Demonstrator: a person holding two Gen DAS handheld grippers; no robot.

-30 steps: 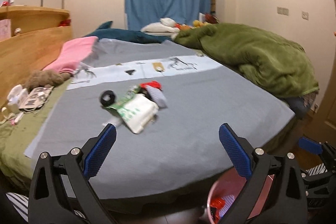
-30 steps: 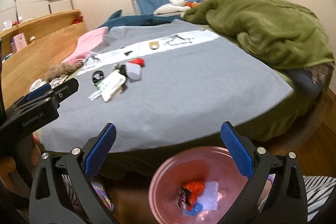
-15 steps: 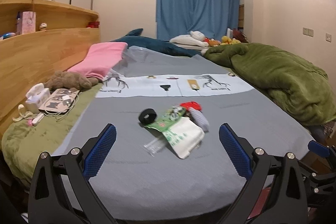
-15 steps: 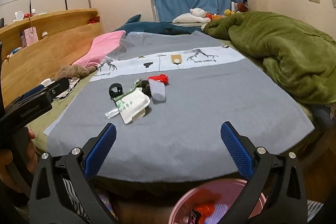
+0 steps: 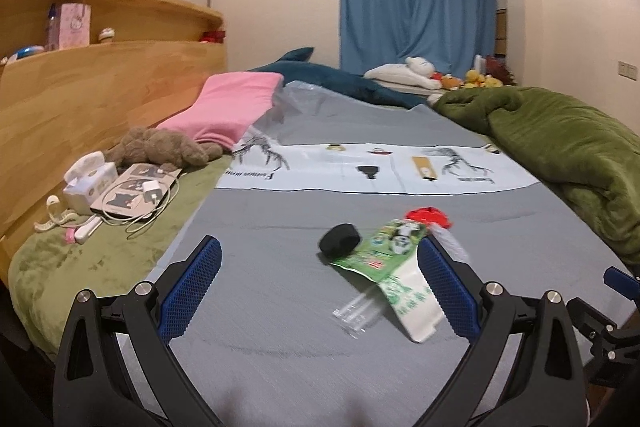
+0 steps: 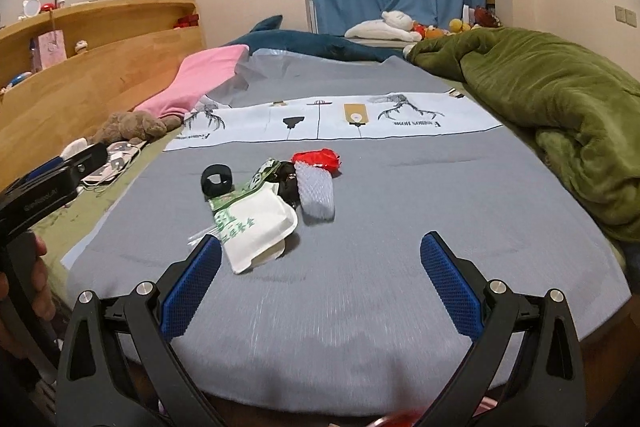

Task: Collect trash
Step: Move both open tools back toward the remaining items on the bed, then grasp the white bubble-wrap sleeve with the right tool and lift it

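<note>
The jaws of both grippers are spread wide and nothing is held between them. The left gripper (image 5: pixel 318 281) and the right gripper (image 6: pixel 320 281) are poised low over the near edge of the grey bedspread (image 6: pixel 400 227), pointing along the bed.

The trash is gathered in one small heap. Seen from the left gripper, it lies ahead and toward the right jaw; seen from the right gripper, it lies ahead and toward the left jaw. The heap is made up of a white-and-green printed paper pouch (image 6: pixel 256 227), a green printed foil wrapper (image 5: pixel 380 253), a black ring-shaped roll of tape (image 6: pixel 217 179), a crumpled red plastic wrapper (image 6: pixel 318 159), a pale grey foam net sleeve (image 6: pixel 316 193) and a clear plastic straw wrapper (image 5: pixel 358 309). A dark item under the heap cannot be identified.

Several risks can be judged from here. Because the pieces overlap and touch, a grasp on the pouch could drag or scatter its neighbours. The flat, thin wrappers may be pressed into the soft bedspread, so that fabric is pinched along with them. The clear wrapper is easily overlooked against the grey cloth. The round tape roll could be nudged and rolled off. With both grippers converging on one heap, a collision between them is also possible.
</note>
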